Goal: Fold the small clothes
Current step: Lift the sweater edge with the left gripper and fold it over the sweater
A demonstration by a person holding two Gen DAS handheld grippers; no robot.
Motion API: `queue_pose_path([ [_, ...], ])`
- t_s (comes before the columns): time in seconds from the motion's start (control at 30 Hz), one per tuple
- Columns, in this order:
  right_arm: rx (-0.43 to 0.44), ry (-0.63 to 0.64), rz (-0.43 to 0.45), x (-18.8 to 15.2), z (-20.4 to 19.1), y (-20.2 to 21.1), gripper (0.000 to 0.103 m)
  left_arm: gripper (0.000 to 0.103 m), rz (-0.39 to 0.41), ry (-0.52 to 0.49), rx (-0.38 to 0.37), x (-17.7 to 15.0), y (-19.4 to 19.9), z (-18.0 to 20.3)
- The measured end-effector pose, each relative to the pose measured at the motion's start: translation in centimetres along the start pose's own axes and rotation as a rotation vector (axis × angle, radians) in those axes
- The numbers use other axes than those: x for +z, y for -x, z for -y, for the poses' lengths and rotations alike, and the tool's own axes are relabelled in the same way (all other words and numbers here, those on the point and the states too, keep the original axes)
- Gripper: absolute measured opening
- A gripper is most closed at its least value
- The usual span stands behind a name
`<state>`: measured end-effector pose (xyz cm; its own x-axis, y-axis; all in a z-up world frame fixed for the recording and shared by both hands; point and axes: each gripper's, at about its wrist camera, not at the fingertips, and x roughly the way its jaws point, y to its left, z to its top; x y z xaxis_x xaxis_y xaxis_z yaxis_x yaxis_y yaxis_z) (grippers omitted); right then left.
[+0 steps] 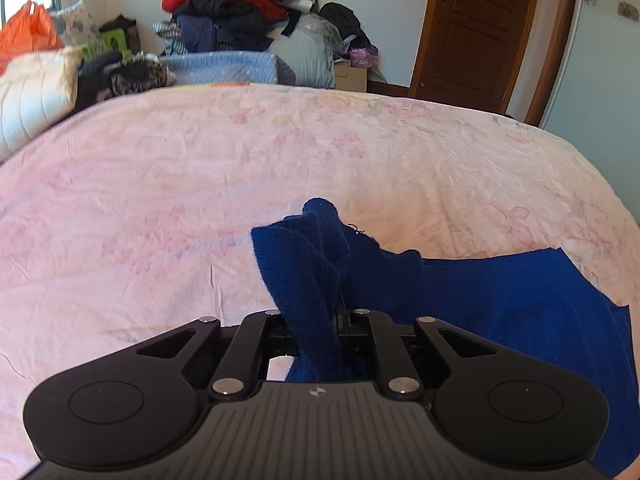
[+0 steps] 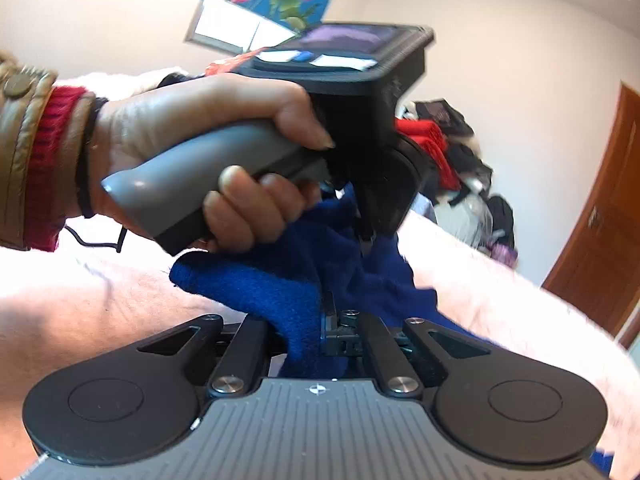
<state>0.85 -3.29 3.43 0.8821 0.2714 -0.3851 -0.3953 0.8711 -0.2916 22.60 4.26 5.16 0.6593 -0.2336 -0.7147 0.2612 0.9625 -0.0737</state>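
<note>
A dark blue knitted garment lies on the pink bed sheet, bunched where it is lifted. My left gripper is shut on a bunched fold of it, which rises between and above the fingers. In the right wrist view my right gripper is shut on another fold of the blue garment. The left gripper's body, held in a hand, hangs just in front of and above it, very close. The fingertips of both grippers are hidden in the cloth.
A pile of clothes and bags stands behind the bed's far edge. A white quilt and an orange bag sit at the far left. A brown door is at the back right.
</note>
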Motion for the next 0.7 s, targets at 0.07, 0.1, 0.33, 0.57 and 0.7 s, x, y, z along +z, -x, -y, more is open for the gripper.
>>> queue_pose_path([
  [0.07, -0.003, -0.047, 0.000, -0.3, 1.1, 0.6, 0.005, 0.011, 0.016, -0.027, 0.018, 0.2, 0.5, 1.1],
  [0.1, -0.004, -0.073, -0.001, -0.5, 1.6, 0.8, 0.005, 0.011, 0.023, -0.039, 0.024, 0.3, 0.8, 1.7],
  [0.33, 0.008, -0.209, -0.004, -2.3, 5.3, 2.6, 0.004, 0.011, 0.051, -0.073, 0.035, 1.0, 2.0, 5.0],
  [0.57, -0.015, -0.273, 0.008, -4.0, 7.6, 3.8, 0.004, 0.011, 0.074, -0.087, 0.025, 1.4, 2.9, 7.6],
  [0.7, -0.031, -0.298, 0.019, -4.6, 8.5, 4.5, 0.004, 0.011, 0.086, -0.113, 0.017, 1.5, 3.2, 9.5],
])
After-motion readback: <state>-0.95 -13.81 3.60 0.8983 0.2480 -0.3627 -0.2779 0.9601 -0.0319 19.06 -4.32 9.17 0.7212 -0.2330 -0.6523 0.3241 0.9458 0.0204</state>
